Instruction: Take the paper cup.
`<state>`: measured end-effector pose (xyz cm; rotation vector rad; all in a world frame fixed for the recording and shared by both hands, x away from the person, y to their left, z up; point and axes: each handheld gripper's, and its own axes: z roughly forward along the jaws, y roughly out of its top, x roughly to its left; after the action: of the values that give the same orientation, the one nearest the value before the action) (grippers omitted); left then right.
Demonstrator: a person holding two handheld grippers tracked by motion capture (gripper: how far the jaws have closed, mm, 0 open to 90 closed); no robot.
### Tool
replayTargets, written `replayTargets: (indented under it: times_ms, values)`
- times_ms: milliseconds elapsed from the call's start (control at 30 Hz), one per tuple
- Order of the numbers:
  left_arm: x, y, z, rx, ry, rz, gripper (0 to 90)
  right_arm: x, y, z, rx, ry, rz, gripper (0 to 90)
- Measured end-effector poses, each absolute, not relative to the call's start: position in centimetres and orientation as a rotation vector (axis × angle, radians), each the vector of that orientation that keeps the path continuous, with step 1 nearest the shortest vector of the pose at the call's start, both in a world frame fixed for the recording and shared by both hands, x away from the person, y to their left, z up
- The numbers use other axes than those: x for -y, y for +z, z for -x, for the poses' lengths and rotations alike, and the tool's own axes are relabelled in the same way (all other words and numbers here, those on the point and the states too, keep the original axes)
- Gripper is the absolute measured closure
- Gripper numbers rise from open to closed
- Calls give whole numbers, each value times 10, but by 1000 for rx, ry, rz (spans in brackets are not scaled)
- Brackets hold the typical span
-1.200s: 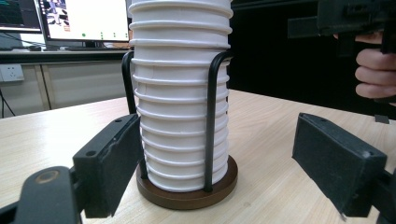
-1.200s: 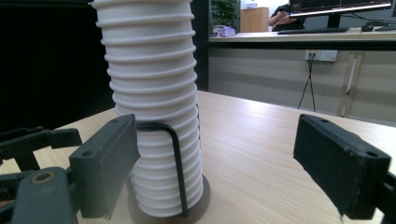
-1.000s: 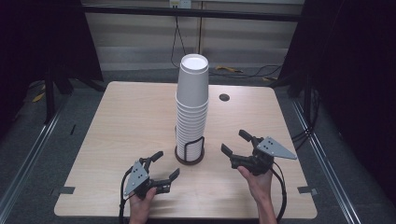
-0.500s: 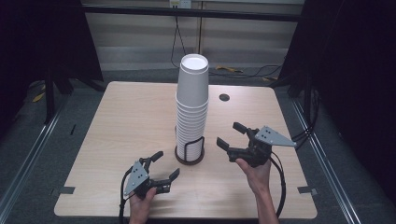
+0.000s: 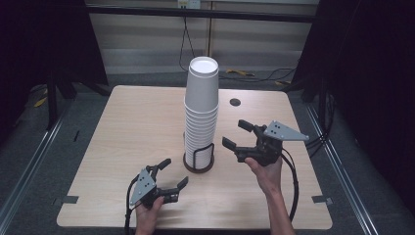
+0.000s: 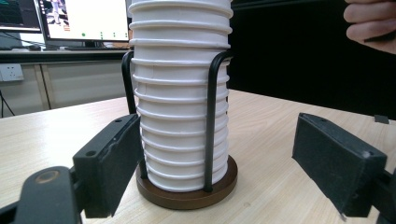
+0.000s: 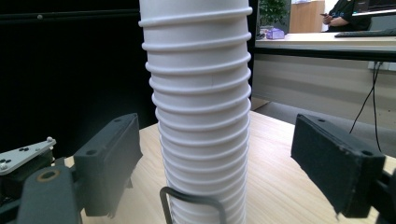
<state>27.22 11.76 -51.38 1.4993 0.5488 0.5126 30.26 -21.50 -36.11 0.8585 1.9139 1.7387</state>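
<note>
From high up, the tall stack of white paper cups stands straight up in a round brown holder with black wire bars in the middle of the pale wooden counter, with lots of bare room around it and the edges far off. The left gripper sits low near the front edge with its fingers wide open, and its own view shows the stack up close between them, not touching. The right gripper is held up just right of the stack, fingers wide open too, and its view shows the cups rising between them.

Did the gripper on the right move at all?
Yes. The right gripper has risen and gone forward and left, closer to the cup stack. Its jaws stand open, apart from the cups.
</note>
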Motion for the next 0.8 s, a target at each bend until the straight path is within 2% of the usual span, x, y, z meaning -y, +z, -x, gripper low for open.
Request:
replayTargets:
  times_ms: [800]
  values:
    - [-118,-514,-272,-548,513,-1499,157,201,-305,-324,-2012,1761,-738,170]
